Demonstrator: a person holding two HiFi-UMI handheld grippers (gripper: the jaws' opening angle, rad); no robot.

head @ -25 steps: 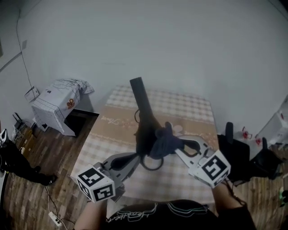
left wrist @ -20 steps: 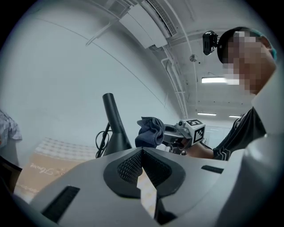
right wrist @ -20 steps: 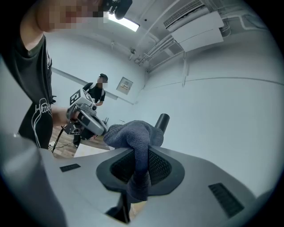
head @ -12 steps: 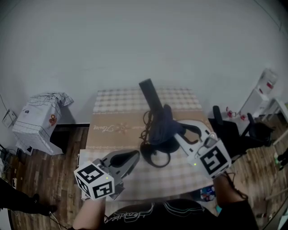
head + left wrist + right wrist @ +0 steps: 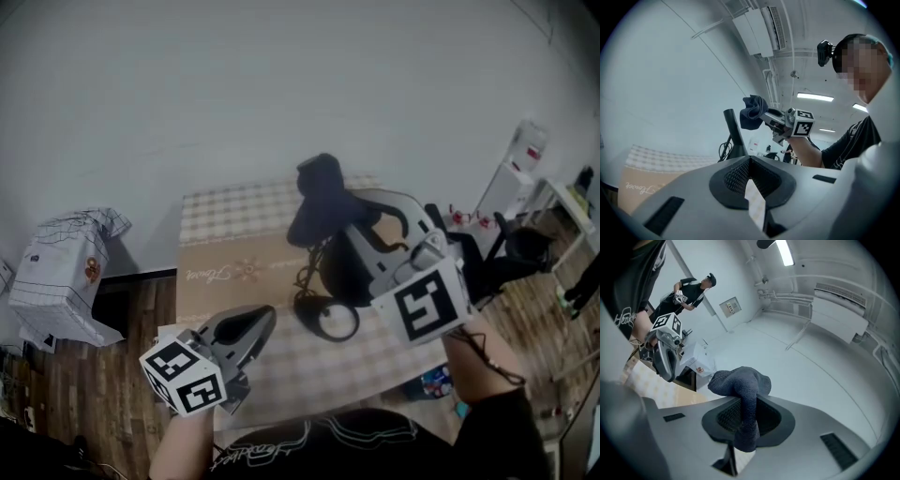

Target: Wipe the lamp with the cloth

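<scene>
Jaws of the left gripper [image 5: 262, 319], nearest at 7 o'clock, sit together, empty. Beyond, at 1 o'clock, the right gripper [image 5: 349, 208] clamps the dark blue knitted cloth [image 5: 317, 199] at the top of the black desk lamp [image 5: 734, 136], possibly touching it. Wiping seems barely begun, with stem and base left to do.

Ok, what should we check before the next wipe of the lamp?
1. Dark blue knitted cloth clamped in the right gripper: ok.
2. Cloth touching the black desk lamp: cannot tell. The head view overlaps them, while the left gripper view suggests a gap.
3. Lamp standing on the checked tablecloth: ok.
4. Left gripper steadying the lamp: not ok. It is shut, empty and apart from the lamp.
5. Black cable clear of both grippers: ok. It lies coiled on the tablecloth by the lamp's base.
</scene>
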